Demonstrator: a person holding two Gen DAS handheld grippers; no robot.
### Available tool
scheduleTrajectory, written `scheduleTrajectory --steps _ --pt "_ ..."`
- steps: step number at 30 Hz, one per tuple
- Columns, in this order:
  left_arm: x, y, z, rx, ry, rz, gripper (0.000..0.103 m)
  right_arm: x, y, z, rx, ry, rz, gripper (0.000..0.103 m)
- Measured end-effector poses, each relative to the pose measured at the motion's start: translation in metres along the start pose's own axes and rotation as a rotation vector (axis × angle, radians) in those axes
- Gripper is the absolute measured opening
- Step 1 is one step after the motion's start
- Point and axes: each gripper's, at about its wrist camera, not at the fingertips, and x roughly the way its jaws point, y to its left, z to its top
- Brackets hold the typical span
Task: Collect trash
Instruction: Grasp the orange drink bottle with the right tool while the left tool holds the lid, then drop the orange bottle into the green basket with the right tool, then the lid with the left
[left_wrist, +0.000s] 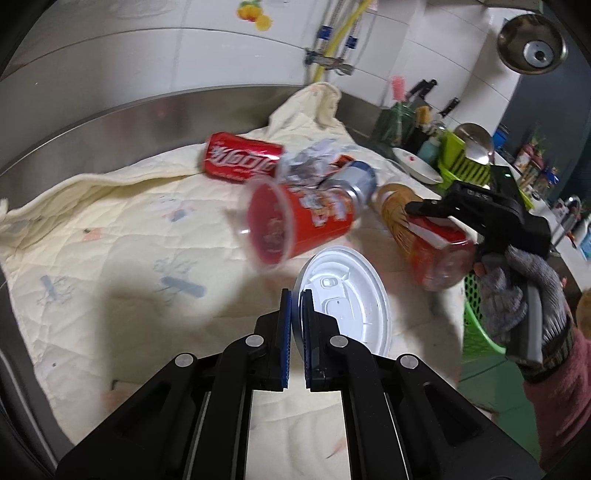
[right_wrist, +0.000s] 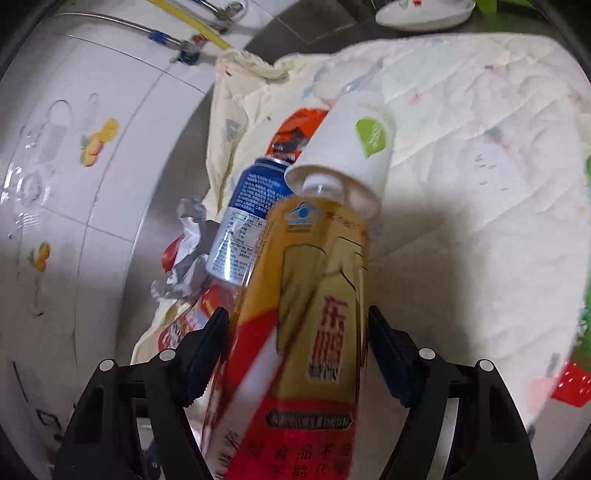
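Observation:
My left gripper (left_wrist: 296, 295) is shut on the rim of a white plastic cup lid (left_wrist: 347, 295), held above the cream quilt (left_wrist: 110, 240). My right gripper (right_wrist: 295, 325) is shut on a gold and red drink bottle (right_wrist: 306, 325); it also shows in the left wrist view (left_wrist: 424, 236) at the right. On the quilt lie a red cola can (left_wrist: 240, 158), a red plastic cup (left_wrist: 295, 221), a blue and silver can (right_wrist: 251, 218), crumpled foil (left_wrist: 314, 158) and a white paper cup (right_wrist: 351, 147).
A green basket (left_wrist: 476, 325) stands at the quilt's right edge, below the right gripper. A steel counter back wall (left_wrist: 147, 110) and white tiles lie behind. A white dish (left_wrist: 417, 166), a green rack and utensils crowd the far right.

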Motion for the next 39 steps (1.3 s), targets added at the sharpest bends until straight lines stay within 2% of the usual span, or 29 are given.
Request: scheduleTrajectory --steps 2,6,10,15,21,24,29,35,39 --pt "0.005 -0.01 0.003 0.012 0.003 -0.011 0.004 -0.01 -0.005 -0.001 -0.001 0.017 0.005 0.071" --pt "0.013 -0.028 0.007 0.028 0.006 -0.033 0.004 -0.02 -0.014 -0.005 -0.033 0.022 -0.037 0.071" --pt "0.014 -0.039 0.006 0.044 0.013 -0.037 0.004 -0.024 -0.02 -0.008 -0.042 0.023 -0.018 0.071" --pt "0.014 -0.046 0.01 0.058 0.015 -0.046 0.004 -0.049 -0.02 -0.009 -0.105 -0.028 -0.021 0.07" --pt "0.017 -0.07 0.017 0.088 0.017 -0.094 0.004 -0.099 -0.034 -0.014 -0.147 -0.085 -0.02 0.07" --pt "0.021 -0.095 0.023 0.119 0.014 -0.131 0.004 -0.124 -0.053 -0.012 -0.16 -0.117 -0.087 0.07" --pt "0.03 -0.139 0.03 0.169 0.016 -0.2 0.004 -0.157 -0.116 -0.006 -0.163 -0.168 -0.321 0.071" --pt "0.055 -0.188 0.034 0.211 0.053 -0.247 0.004 -0.146 -0.19 -0.002 -0.142 -0.093 -0.513 0.071" --pt "0.07 -0.213 0.034 0.223 0.07 -0.269 0.004 -0.128 -0.231 0.002 -0.106 -0.019 -0.554 0.071"
